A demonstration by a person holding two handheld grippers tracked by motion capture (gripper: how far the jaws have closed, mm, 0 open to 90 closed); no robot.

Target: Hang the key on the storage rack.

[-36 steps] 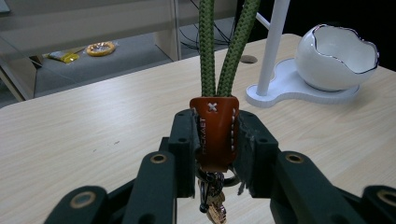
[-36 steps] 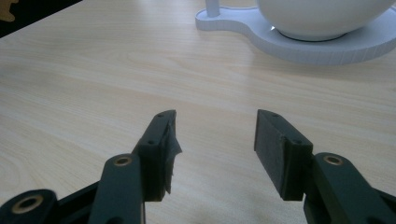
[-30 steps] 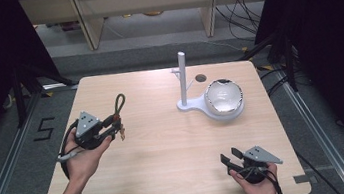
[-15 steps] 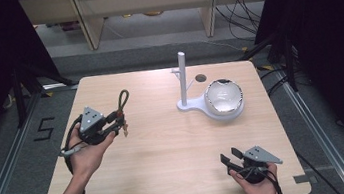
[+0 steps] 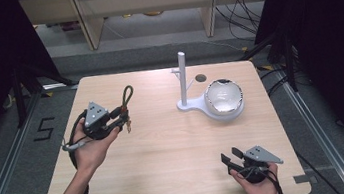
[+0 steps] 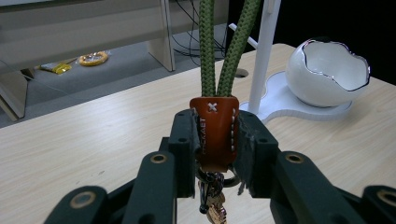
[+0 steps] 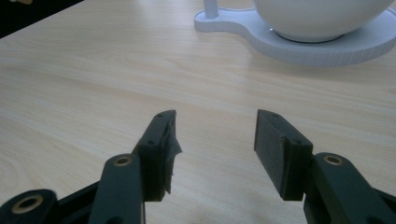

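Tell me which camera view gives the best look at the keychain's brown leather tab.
The left gripper view: the leather tab sits close up, clamped between the left gripper jaws, stitching visible, green cord loop rising above. The high view shows the keychain small and distant.

A black "5" [image 5: 44, 129] is marked on the grey floor [image 5: 5, 149], left of the table. In the left gripper view, small letters are pressed down the side of the brown leather tab [image 6: 214, 133] on the green cord [image 6: 208, 46]; they are too faint to read surely, perhaps "PICKMEET". A stitched white "x" [image 6: 213, 107] sits near the tab's top.
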